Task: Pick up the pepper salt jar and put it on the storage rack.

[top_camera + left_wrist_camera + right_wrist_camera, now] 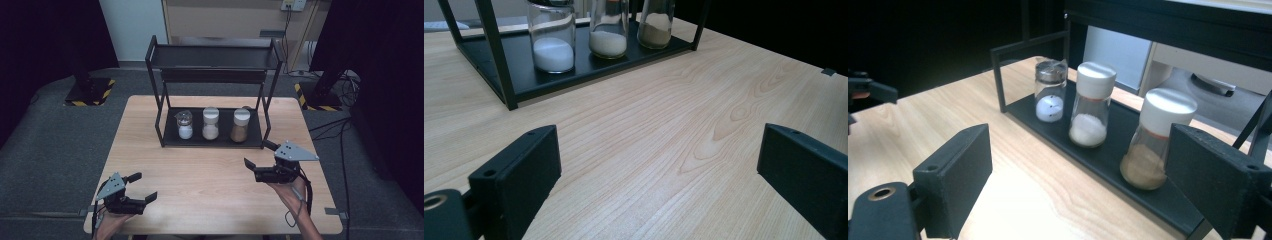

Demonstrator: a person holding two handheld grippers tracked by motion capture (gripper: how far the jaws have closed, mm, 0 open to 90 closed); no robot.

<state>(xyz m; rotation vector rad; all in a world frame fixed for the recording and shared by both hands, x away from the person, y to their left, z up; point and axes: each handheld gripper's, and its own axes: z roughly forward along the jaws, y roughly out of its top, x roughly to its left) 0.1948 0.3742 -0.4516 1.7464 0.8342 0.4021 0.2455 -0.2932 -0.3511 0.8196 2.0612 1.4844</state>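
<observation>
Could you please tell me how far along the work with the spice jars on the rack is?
Nothing looks done: all three jars stand on the rack's bottom shelf, the top shelf bare. In hand: the right claw, open, faces the brown-spice jar; the left claw is open near the table edge. Grasping and moving remain.

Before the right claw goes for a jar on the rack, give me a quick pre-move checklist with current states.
1. Right claw open, jaws wide apart: ok.
2. Right claw empty: ok.
3. Brown jar, the nearest to it, upright on the rack's lower shelf with its cap on: ok.
4. Gap between the brown jar and the middle jar enough for a jaw: cannot tell.
5. Table bare between the right claw and the rack: ok.
6. Left claw open, low at the table's near edge, away from the rack: ok.
</observation>
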